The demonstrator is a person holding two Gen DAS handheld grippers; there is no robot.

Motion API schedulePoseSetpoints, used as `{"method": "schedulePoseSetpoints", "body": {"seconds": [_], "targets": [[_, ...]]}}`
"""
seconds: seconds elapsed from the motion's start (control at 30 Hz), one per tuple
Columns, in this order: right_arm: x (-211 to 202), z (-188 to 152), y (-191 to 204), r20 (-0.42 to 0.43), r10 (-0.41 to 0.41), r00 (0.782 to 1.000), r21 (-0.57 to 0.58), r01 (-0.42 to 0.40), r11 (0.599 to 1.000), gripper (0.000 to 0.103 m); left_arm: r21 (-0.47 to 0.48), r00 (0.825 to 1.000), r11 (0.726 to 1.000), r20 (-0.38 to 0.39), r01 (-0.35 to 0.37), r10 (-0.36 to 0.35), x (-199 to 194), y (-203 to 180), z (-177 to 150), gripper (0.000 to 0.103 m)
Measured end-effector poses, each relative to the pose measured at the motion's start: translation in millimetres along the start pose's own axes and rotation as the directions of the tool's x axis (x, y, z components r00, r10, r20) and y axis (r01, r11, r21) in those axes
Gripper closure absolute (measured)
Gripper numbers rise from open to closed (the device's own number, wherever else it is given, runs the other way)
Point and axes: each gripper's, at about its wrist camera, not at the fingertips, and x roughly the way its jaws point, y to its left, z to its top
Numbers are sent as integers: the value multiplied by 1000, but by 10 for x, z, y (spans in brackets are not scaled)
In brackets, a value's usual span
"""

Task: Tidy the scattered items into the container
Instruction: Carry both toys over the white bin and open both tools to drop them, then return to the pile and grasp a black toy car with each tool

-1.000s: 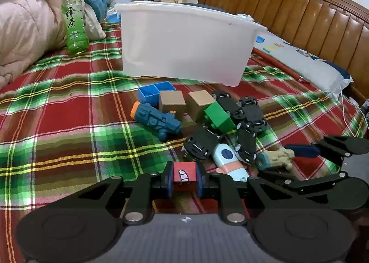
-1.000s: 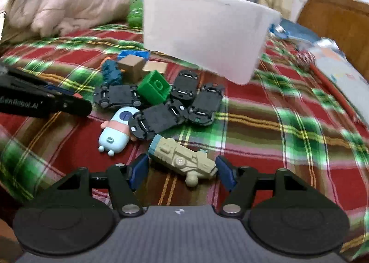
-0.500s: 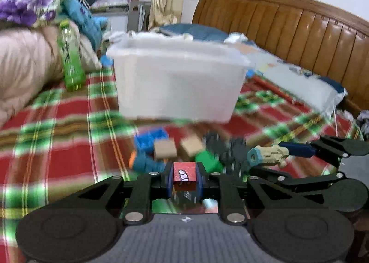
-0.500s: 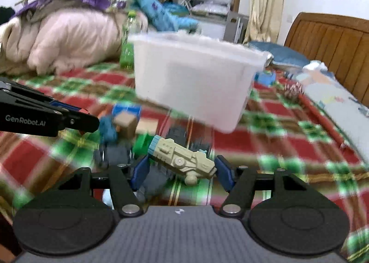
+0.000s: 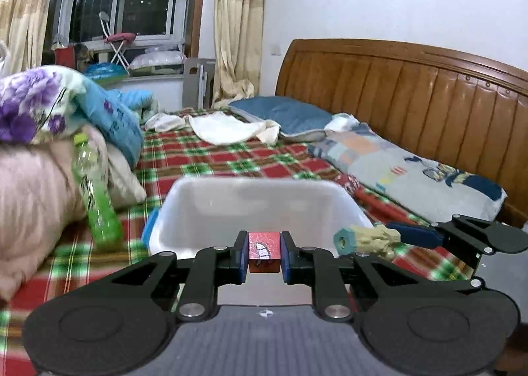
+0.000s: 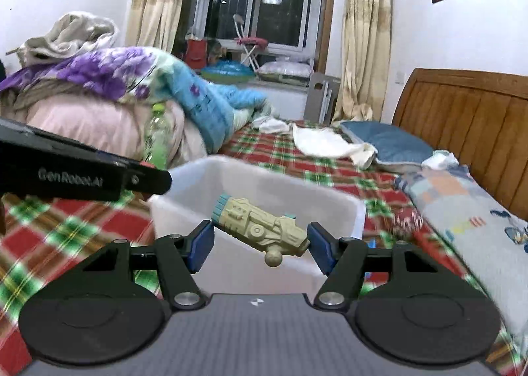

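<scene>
Left wrist view: my left gripper point(image 5: 264, 255) pinches a small red cube point(image 5: 264, 249) over the glossy white plastic bin point(image 5: 184, 204). Right gripper point(image 6: 260, 242), spread wide, clamps a ribbed beige toy cannon point(image 6: 260, 227) lengthwise above it, over the plaid bedspread point(image 6: 29, 237).

Bottle point(image 5: 94, 201) left of bin point(image 5: 254, 188) — on bed point(image 5: 231, 158)

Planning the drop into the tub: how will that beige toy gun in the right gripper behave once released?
The beige toy gun looks like stiff, light plastic, spanning the right gripper end to end. Long and knobby, it will probably tumble, then settle on its side in the white tub without rolling.
</scene>
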Motion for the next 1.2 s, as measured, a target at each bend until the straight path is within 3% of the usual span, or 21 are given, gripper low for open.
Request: {"method": "schedulePoseSetpoints", "body": {"seconds": [0.23,0.43,0.5,0.53,0.6,0.63,0.97,1.2], "targets": [[506,88,-149,-41,-2,999,7,3,1000,37,-53,999,998,-30,-40,39,579,214,180,81],[863,24,-260,-84,-14,996,24,16,1000,37,-34,995,997,-71,-76,73,1002,276,206,80],[951,11,-273,-100,-27,995,22,30,999,36,-43,993,997,-96,-66,62,1104,290,197,73],[988,-8,-277,-113,-36,993,20,38,999,36,-60,993,996,-103,-59,52,1122,303,185,62],[1014,-30,-273,-115,-31,993,8,32,999,22,-86,994,995,-98,-56,48,1109,325,145,44],[1009,-47,-267,-108,-34,994,-2,34,999,21,-87,995,994,-89,-62,54,1088,329,127,37],[631,-64,-247,-60,-30,998,29,31,999,21,-70,996,994,-46,-82,79,538,304,-22,32],[144,-260,-100,-40,-7,999,47,9,999,16,-1,989,992,-77,-126,126,81,166,-523,31]]}}
